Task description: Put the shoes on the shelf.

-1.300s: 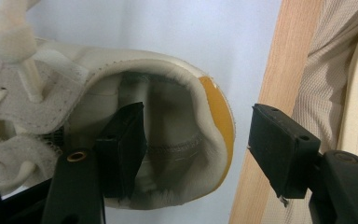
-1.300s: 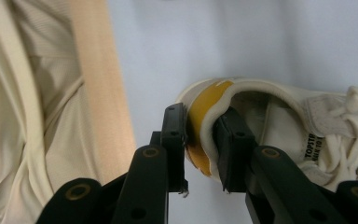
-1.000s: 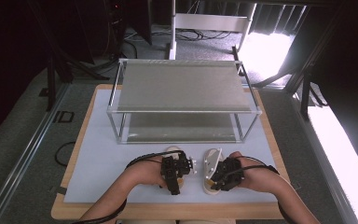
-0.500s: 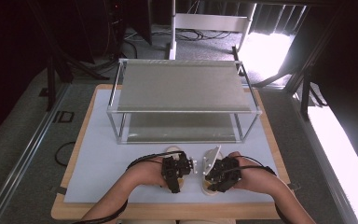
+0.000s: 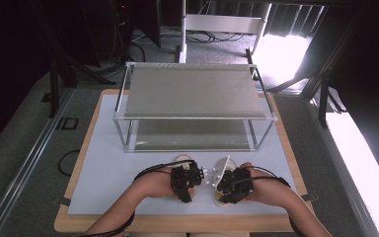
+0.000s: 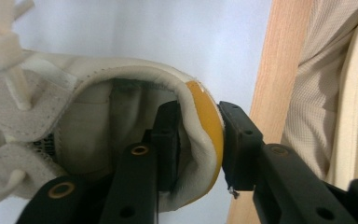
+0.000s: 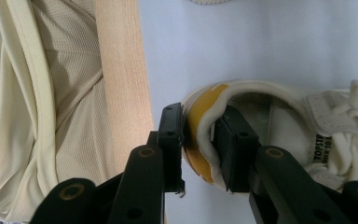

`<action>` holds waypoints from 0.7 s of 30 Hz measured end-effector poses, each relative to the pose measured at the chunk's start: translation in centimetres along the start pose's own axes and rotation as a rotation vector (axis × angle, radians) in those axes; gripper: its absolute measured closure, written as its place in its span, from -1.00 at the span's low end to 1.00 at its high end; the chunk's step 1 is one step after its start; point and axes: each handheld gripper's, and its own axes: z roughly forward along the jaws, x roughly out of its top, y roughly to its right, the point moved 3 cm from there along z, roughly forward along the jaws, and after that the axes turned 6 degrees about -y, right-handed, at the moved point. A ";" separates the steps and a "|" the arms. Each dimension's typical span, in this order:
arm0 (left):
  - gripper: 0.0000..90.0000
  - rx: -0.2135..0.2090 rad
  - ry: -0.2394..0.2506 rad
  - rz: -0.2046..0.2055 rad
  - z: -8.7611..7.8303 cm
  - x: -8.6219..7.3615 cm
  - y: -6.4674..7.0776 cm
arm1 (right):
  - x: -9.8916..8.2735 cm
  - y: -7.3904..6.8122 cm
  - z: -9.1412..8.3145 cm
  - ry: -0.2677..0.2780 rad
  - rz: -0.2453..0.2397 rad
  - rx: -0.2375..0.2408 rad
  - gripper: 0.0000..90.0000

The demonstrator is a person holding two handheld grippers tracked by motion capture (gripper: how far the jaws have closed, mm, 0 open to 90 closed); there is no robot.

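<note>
Two white sneakers with yellow heel tabs lie side by side on the white mat (image 5: 108, 168), near its front edge. My left gripper (image 6: 198, 135) is shut on the heel of the left sneaker (image 6: 88, 116), one jaw inside the collar and one against the yellow tab; its jaws have just been closing. My right gripper (image 7: 199, 135) pinches the heel of the right sneaker (image 7: 289, 116) the same way, and its jaws have also just closed further. In the high view the left gripper (image 5: 183, 183) and right gripper (image 5: 232, 186) cover most of both shoes.
A two-tier metal-framed rack (image 5: 192, 91) stands on the mat behind the shoes, its lower shelf open toward me. The wooden table edge (image 5: 177, 223) runs close behind both grippers, with the person's beige clothing (image 7: 51, 116) beyond it.
</note>
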 end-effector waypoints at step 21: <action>0.73 0.015 0.105 0.030 -1.4 1.5 -0.9 | -2.3 1.2 -1.6 0.051 -0.015 -0.100 0.64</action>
